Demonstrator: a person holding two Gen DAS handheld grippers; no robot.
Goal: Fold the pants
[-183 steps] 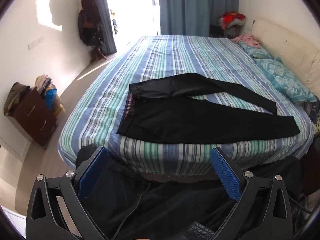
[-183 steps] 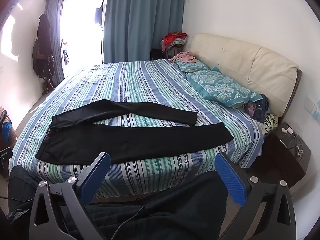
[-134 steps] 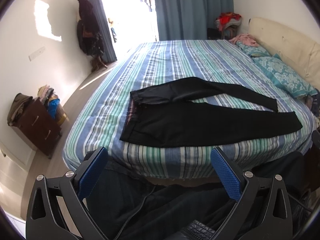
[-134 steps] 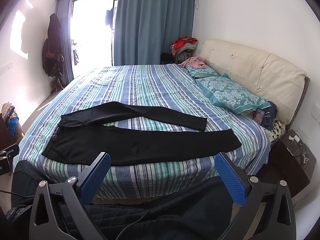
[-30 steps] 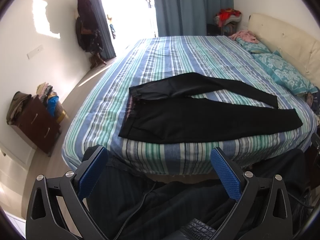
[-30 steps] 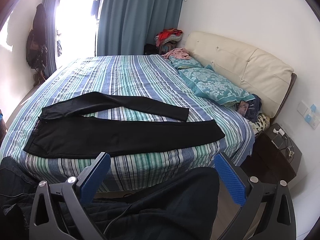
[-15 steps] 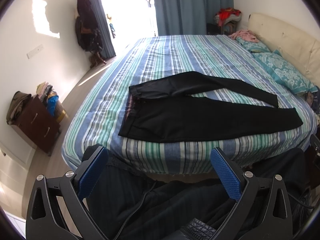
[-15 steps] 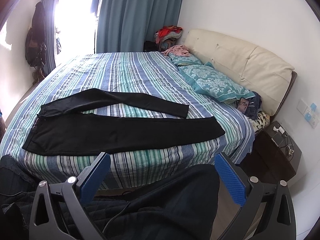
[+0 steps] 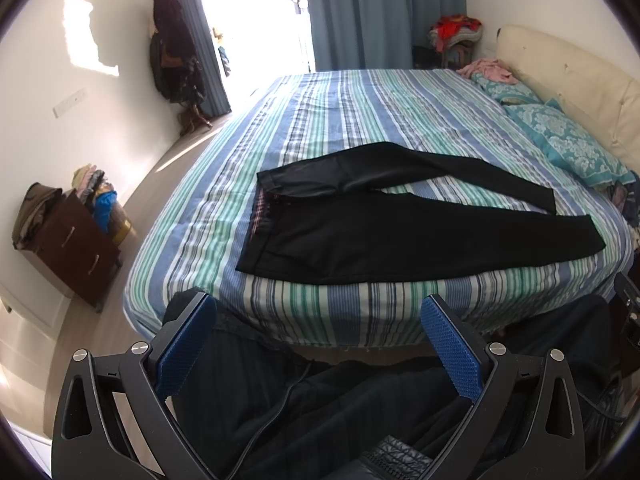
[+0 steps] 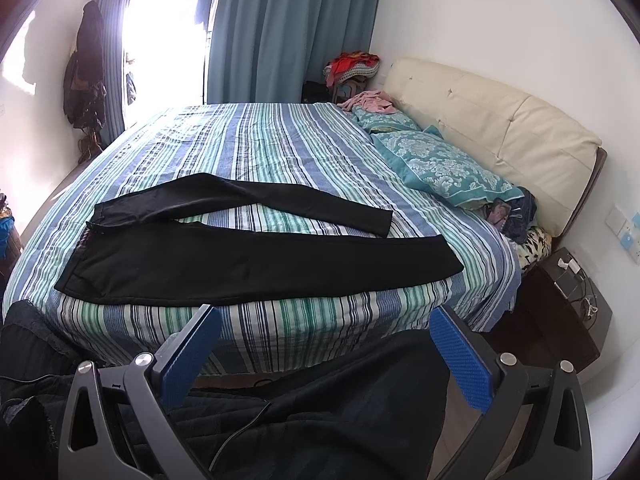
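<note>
The pants (image 9: 400, 236) lie flat on the bed (image 9: 360, 96), ahead of both wide-apart jaws. The pillow (image 10: 444, 172) sits far ahead, to the right.

My view loses both gripper bases at the bottom frame edge. Bed (image 9: 320, 312) near edge is hidden behind dark clothing (image 9: 320, 408). Nightstand (image 10: 560, 300) items too small to identify.

Black on stripes.
The pants (image 10: 256, 258) are plain black; the bed (image 10: 280, 148) wears blue, teal and white stripes; the pillow (image 10: 448, 174) is teal with a pale floral print (the curtain (image 10: 288, 32) a dusty blue); each tool has blue pads (image 9: 452, 348) on black.
</note>
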